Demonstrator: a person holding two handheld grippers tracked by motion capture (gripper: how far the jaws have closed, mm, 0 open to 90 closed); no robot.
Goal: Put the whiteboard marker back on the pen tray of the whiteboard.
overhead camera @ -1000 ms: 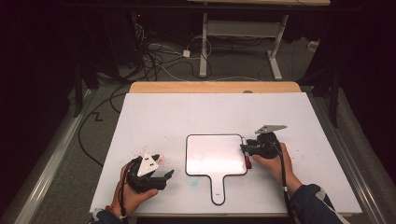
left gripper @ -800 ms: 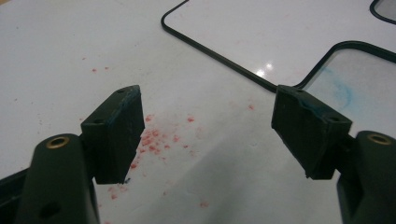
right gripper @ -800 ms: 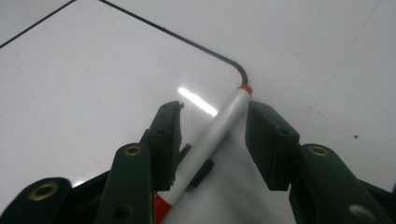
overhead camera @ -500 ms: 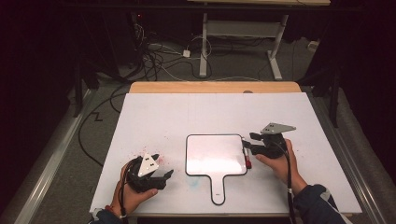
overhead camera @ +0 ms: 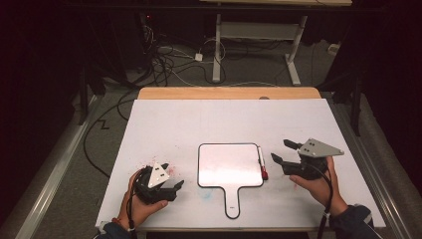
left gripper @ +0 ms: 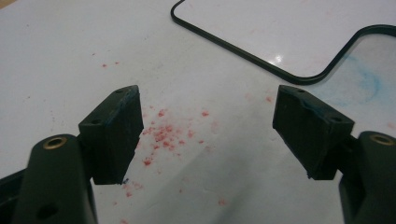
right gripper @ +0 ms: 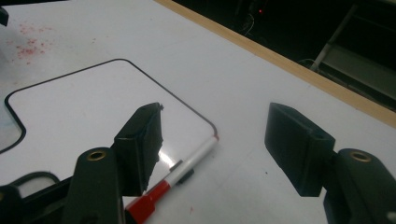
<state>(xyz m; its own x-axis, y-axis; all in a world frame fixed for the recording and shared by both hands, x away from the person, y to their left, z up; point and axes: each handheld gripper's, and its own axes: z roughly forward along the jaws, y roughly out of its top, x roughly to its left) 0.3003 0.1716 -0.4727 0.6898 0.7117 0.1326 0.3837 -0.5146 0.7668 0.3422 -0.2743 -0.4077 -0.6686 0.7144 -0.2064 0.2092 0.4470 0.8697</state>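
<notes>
A small white handled whiteboard (overhead camera: 230,167) lies flat at the middle of the table, its handle toward the person. Along its right edge lies a white marker (overhead camera: 261,162) with a red cap. My right gripper (overhead camera: 280,150) hovers just right of the marker; its jaws have just been opening and now stand open with nothing between them. In the right gripper view the marker (right gripper: 187,168) rests on the whiteboard's (right gripper: 79,107) corner, below the right gripper (right gripper: 215,140). My left gripper (overhead camera: 175,190) rests open at the front left, empty, the left gripper (left gripper: 208,126) over red specks.
The white table top (overhead camera: 199,119) has a wooden strip (overhead camera: 229,93) along its far edge. Red specks (left gripper: 163,135) and a faint blue smear (left gripper: 369,79) mark the surface near the whiteboard's handle. Cables and a desk frame lie on the floor beyond.
My right gripper has drawn back to the right and lifted off the whiteboard's edge, its jaws spreading. The marker stays lying beside the board. The left gripper has not moved.
</notes>
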